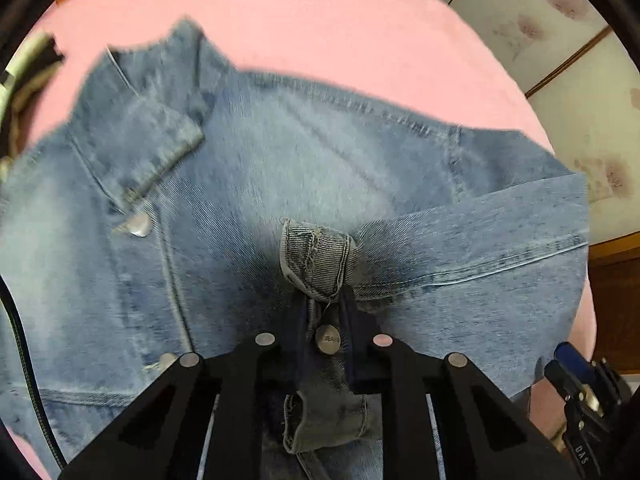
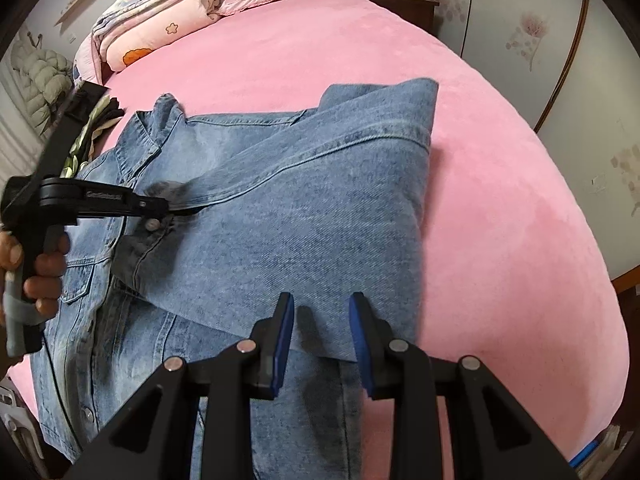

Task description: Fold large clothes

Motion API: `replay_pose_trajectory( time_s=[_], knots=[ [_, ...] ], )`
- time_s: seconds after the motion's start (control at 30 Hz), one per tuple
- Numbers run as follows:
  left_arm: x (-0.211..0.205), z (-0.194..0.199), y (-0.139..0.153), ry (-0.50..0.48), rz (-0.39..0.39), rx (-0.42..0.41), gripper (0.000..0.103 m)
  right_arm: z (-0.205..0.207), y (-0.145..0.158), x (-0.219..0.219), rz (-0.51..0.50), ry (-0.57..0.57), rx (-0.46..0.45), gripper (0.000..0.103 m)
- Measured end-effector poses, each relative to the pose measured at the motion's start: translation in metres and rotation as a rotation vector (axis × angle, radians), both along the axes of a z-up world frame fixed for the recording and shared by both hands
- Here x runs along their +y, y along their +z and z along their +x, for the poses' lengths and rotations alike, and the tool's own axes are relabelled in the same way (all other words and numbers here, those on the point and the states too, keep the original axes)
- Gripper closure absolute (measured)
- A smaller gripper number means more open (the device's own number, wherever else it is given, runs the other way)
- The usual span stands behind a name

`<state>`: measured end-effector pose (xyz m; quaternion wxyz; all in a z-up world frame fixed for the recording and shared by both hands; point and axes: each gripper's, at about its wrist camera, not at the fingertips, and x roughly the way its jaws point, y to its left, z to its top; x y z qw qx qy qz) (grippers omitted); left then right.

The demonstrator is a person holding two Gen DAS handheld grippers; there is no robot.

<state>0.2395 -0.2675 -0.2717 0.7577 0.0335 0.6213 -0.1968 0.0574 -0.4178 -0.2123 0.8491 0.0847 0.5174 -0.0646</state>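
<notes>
A light blue denim jacket (image 2: pixel 300 220) lies front up on the pink bed (image 2: pixel 480 200), its collar (image 2: pixel 160 120) towards the far left. One sleeve (image 2: pixel 320 168) is folded across the chest. My left gripper (image 1: pixel 322 300) is shut on that sleeve's cuff (image 1: pixel 316 256), with a metal button (image 1: pixel 328 339) showing between its fingers. In the right wrist view a hand holds the left gripper (image 2: pixel 188 210) over the jacket's middle. My right gripper (image 2: pixel 322 312) hovers open above the folded sleeve's near edge, its blue pads (image 2: pixel 286 320) apart with nothing pinched.
Folded quilts and a pillow (image 2: pixel 160 28) are stacked at the head of the bed. A bedside table (image 2: pixel 400 4) and floral wardrobe doors (image 2: pixel 520 40) stand behind. Dark patterned clothes (image 2: pixel 96 120) lie at the bed's left edge, beside a hanging puffer coat (image 2: pixel 40 80).
</notes>
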Motion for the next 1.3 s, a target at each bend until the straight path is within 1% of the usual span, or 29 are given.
replay_pose_trajectory(
  time_s=[0.03, 0.13, 0.2, 0.27, 0.33, 0.4, 0.47, 0.53, 0.6, 0.63, 0.73, 0.8, 0.83, 0.9, 0.97, 1.07, 1.13, 1.17, 1.23, 1.3],
  knots=[
    [0.000, -0.005, 0.012, 0.004, 0.004, -0.039, 0.091, 0.000, 0.001, -0.001, -0.003, -0.002, -0.003, 0.074],
    [0.009, -0.011, 0.040, 0.035, -0.005, -0.109, 0.091, 0.003, 0.007, -0.006, -0.014, -0.012, -0.015, 0.074],
    [0.021, -0.013, 0.060, 0.082, -0.011, -0.153, 0.091, 0.006, 0.011, -0.009, -0.020, -0.018, -0.024, 0.074],
    [0.031, -0.014, 0.073, 0.135, -0.015, -0.171, 0.091, 0.009, 0.014, -0.011, -0.025, -0.022, -0.032, 0.074],
    [0.061, -0.014, 0.083, 0.189, -0.009, -0.182, 0.091, 0.012, 0.017, -0.011, -0.029, -0.022, -0.042, 0.074],
    [0.086, -0.015, 0.086, 0.249, 0.030, -0.192, 0.091, 0.015, 0.018, -0.010, -0.032, -0.019, -0.049, 0.074],
    [0.110, -0.011, 0.083, 0.308, 0.069, -0.181, 0.091, 0.017, 0.019, -0.007, -0.035, -0.013, -0.053, 0.074],
    [0.134, -0.006, 0.073, 0.374, 0.104, -0.159, 0.091, 0.020, 0.018, -0.004, -0.039, -0.005, -0.051, 0.074],
    [0.159, -0.002, 0.058, 0.446, 0.136, -0.126, 0.090, 0.022, 0.016, 0.000, -0.040, 0.001, -0.045, 0.074],
    [0.168, -0.001, 0.048, 0.467, 0.151, -0.108, 0.090, 0.023, 0.015, 0.001, -0.042, 0.004, -0.041, 0.074],
    [0.182, -0.003, 0.010, 0.466, 0.197, -0.025, 0.087, 0.026, 0.009, 0.005, -0.038, 0.012, -0.018, 0.074],
    [0.182, -0.005, -0.007, 0.459, 0.235, -0.008, 0.086, 0.028, 0.006, 0.006, -0.037, 0.010, -0.007, 0.074],
    [0.182, -0.006, -0.011, 0.449, 0.247, -0.023, 0.086, 0.029, 0.005, 0.006, -0.039, 0.011, -0.004, 0.074],
    [0.181, -0.006, -0.011, 0.443, 0.246, -0.042, 0.086, 0.030, 0.005, 0.007, -0.046, 0.015, -0.004, 0.074],
    [0.183, -0.004, -0.011, 0.442, 0.216, -0.033, 0.086, 0.030, 0.005, 0.007, -0.044, 0.020, 0.000, 0.074],
    [0.191, -0.001, -0.012, 0.448, 0.181, -0.002, 0.086, 0.027, 0.001, 0.004, -0.015, 0.028, 0.013, 0.074],
    [0.196, -0.001, -0.013, 0.454, 0.167, 0.008, 0.076, 0.022, -0.002, 0.003, -0.012, 0.028, 0.026, 0.073],
    [0.200, -0.002, -0.013, 0.452, 0.144, 0.017, 0.073, 0.020, -0.004, 0.003, -0.012, 0.026, 0.030, 0.072],
    [0.209, 0.000, -0.015, 0.448, 0.085, 0.042, 0.052, 0.017, -0.007, 0.005, -0.004, 0.033, 0.038, 0.072],
    [0.212, -0.002, -0.016, 0.437, 0.038, 0.053, 0.042, 0.014, -0.009, 0.007, -0.017, 0.043, 0.041, 0.072]
  ],
)
